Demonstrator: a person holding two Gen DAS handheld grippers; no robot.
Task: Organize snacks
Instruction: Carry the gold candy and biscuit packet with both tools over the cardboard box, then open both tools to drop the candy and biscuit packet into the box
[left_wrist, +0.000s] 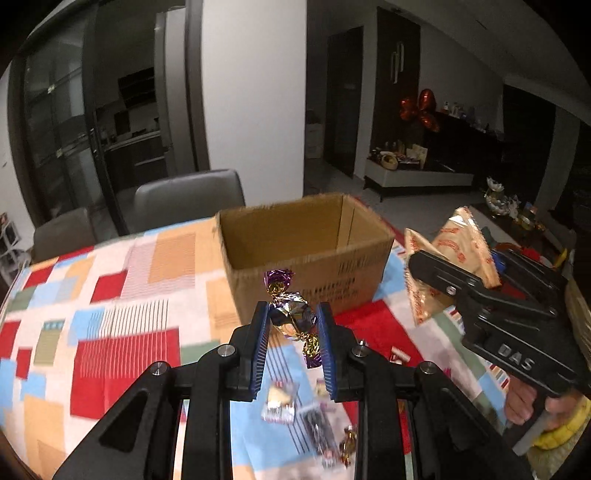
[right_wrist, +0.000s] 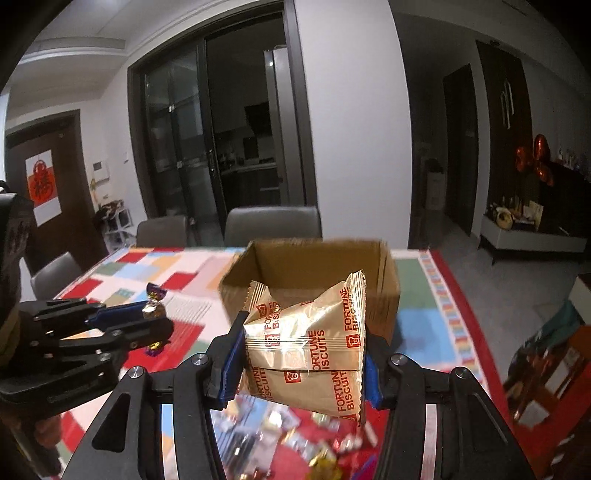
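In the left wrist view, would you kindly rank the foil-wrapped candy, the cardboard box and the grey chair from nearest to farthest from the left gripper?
1. Foil-wrapped candy: clamped between the jaws of the left gripper.
2. Cardboard box: just beyond the candy, open on the patchwork tablecloth.
3. Grey chair: past the table's far edge, behind the box and to its left.

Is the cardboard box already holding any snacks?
No: in the left wrist view the cardboard box shows only bare inner walls, while the candy and biscuit packet are each clamped in a hand-held gripper.
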